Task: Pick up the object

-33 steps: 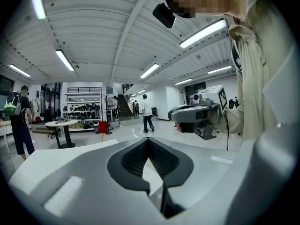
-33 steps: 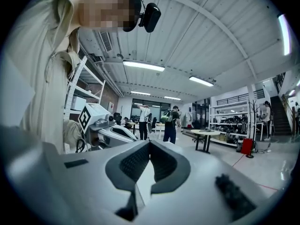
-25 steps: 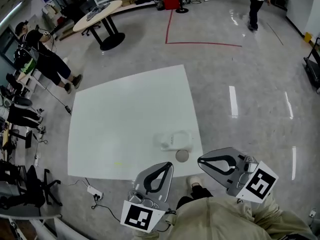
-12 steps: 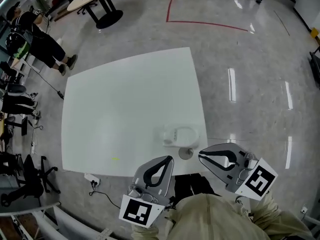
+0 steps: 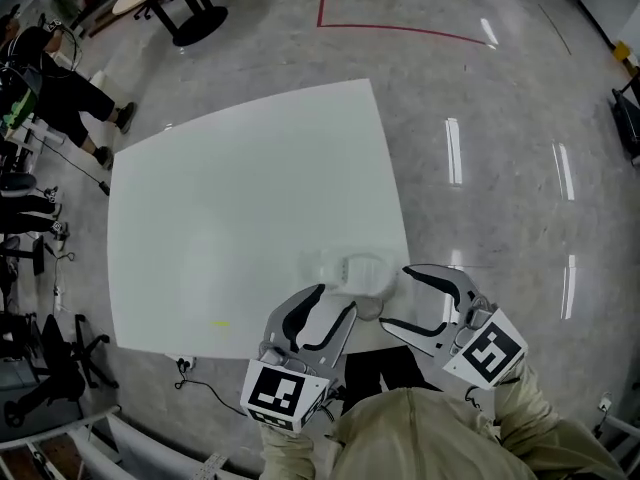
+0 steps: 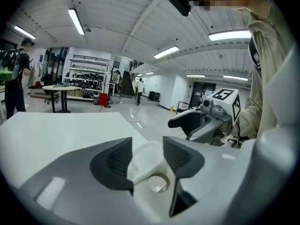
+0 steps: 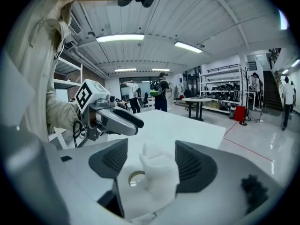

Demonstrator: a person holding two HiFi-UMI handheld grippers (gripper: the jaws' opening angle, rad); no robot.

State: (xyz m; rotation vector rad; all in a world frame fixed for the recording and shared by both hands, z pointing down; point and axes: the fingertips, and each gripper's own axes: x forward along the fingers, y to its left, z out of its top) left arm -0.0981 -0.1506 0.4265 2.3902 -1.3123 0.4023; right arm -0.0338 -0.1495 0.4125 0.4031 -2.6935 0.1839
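Approach step: the white, crumpled-looking soft object (image 5: pixel 352 271) lies at lower centre, near the edge of the white tabletop (image 5: pixel 230 218). Left gripper (image 5: pixel 335 300) and right gripper (image 5: pixel 397 296) are both opening, with the object just ahead of their jaws and untouched. Next, I judge, one gripper must advance, close and lift.

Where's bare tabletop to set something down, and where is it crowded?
Bare: the whole table left of and beyond the white object, out to its far and left edges. Crowded: the near right corner, where the ring, left gripper and right gripper bunch, fingers opening around that object.
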